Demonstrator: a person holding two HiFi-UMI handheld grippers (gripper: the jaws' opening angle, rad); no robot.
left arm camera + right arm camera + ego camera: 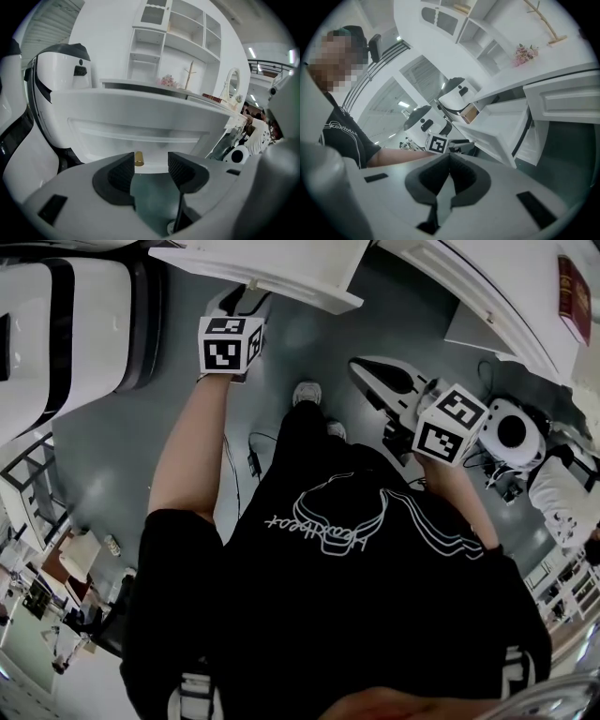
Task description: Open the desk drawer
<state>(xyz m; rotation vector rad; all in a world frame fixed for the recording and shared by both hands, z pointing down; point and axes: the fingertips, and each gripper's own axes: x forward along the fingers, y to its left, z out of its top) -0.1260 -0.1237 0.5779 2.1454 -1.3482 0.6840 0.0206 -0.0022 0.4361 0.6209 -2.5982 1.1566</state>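
**Drawer out, left jaws off the knob**

- Drawer [140, 123]: stands proud of the desk [140, 86] front edge. The right gripper view shows its box drawn well out from under the top. Reads as open, or nearly.
- Heading: the front panel faces out at you. Its long axis runs side to side, parallel to the desk's front edge. Travel is square to that edge.
- Knob [139, 159]: brass, low on the panel, its stub pointing out at you.
- Left gripper [151, 162]: jaws spread wide, pinching nothing. The knob sits just ahead of the gap, close by the left-hand pad [123, 172]; I can't tell whether it touches.
- Right gripper [447, 161]: pads pressed together, empty, held well apart from the drawer.
- Doing it well: back off straight along the knob's stub so that near pad doesn't snag it.
- If you want more travel, centre the knob between the pads first. Close on it and pull square to the front edge, with no lift or twist.
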